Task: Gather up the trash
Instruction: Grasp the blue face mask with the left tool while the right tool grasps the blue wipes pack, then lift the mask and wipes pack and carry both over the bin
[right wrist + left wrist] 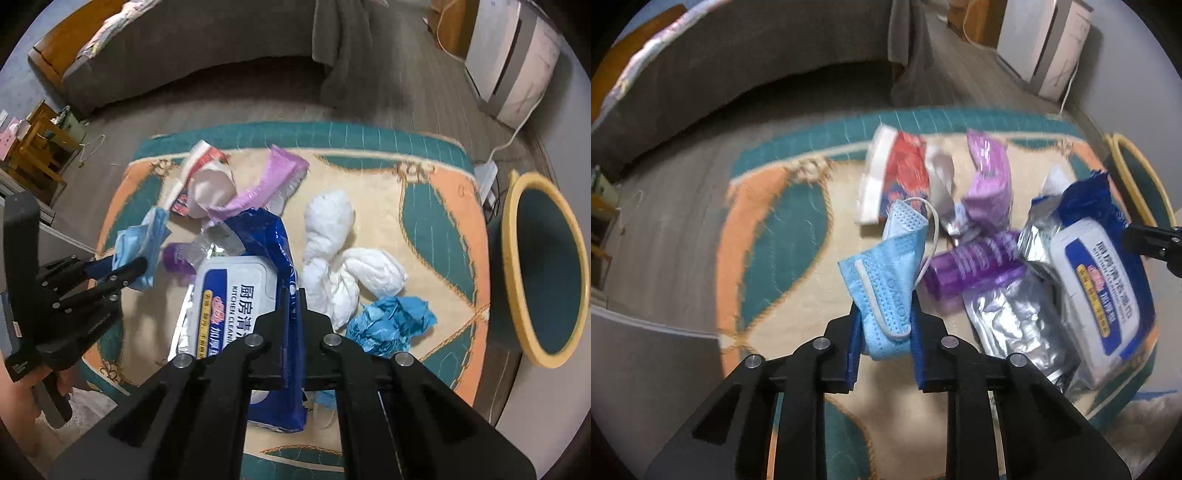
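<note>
Left hand-held gripper [886, 325]: the blue pads are pressed against a crumpled light-blue face mask [882, 273], which is pinched between them and stands up out of the jaws, its white ear loop arching to the right. The right wrist view shows the same mask [138, 243] clamped in the left hand-held gripper [122, 267] at the left edge of the rug.

Right hand-held gripper [295, 317]: the jaws are nearly pressed together on the blue edge of a kitchen wipes pack [236, 291], pinching its wrapper.

Beyond the grippers, the remaining trash lies on a patterned teal, orange and cream rug [436, 206]. A purple bottle [971, 266] lies just beside the wipes pack, touching a silver foil wrapper [1019, 325]. Farther out lie a red-and-white carton [897, 177] and a lilac wrapper [990, 177]. Right of the wipes pack lie a knotted white tissue bundle [340, 251] and, near it, a crumpled blue paper [388, 325].

A teal bin with a yellow rim [513, 258] stands off the rug's right edge.
</note>
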Available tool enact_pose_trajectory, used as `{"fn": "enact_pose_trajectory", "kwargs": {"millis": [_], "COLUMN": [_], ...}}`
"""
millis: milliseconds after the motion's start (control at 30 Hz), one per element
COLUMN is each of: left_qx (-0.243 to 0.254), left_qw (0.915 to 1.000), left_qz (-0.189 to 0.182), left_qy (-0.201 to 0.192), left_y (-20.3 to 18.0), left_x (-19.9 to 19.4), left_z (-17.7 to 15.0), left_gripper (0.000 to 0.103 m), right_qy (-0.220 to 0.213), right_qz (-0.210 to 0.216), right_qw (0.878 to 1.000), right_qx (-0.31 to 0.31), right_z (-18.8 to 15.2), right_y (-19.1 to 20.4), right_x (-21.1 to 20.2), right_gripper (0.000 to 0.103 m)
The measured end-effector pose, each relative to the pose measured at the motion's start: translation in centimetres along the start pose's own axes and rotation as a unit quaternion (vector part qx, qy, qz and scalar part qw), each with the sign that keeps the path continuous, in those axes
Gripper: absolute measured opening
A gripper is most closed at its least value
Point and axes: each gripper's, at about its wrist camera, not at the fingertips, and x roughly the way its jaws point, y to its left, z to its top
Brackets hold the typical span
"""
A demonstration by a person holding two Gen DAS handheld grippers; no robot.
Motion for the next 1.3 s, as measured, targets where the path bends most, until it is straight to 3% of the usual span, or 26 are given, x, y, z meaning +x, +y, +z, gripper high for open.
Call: {"fn": "enact_pose_trajectory", "kwargs": {"millis": [133, 367, 667, 1100, 1300], "left_qx": [-0.007, -0.006, 0.021, 0.071, 0.09], "left_qw": [0.999, 0.9961, 0.9887, 0.9817, 0.9799], "left_qz": [0.004, -0.006, -0.034, -0.06, -0.063], "left_qy": [-0.044, -0.088, -0.145, -0.166, -0.166], "left_y": [0.4, -0.9, -3.7, -7.7, -9.2], "left_x": [-2.8, -5.5, -8.3, -8.8, -8.5], "left_z": [0.3, 1.3, 3.2, 4.1, 4.1], "left_gripper": [0.023, 0.023, 0.023, 0.023, 0.023], "right_qy": [-0.026, -0.067, -0.115, -0.156, -0.17], "right_qz": [0.011, 0.005, -0.021, -0.07, -0.071], "right_qw": [1.0, 0.997, 0.993, 0.985, 0.983], "right_qx": [-0.012, -0.024, -0.01, 0.006, 0.016], "right_z": [0.1, 0.6, 1.2, 2.4, 2.6], "right_y": [0.6, 1.5, -0.7, -4.0, -5.4], "right_x": [-2.2, -4.8, -8.1, -10.9, -11.8], "right_gripper": [0.002, 0.002, 0.002, 0.002, 0.002]}}
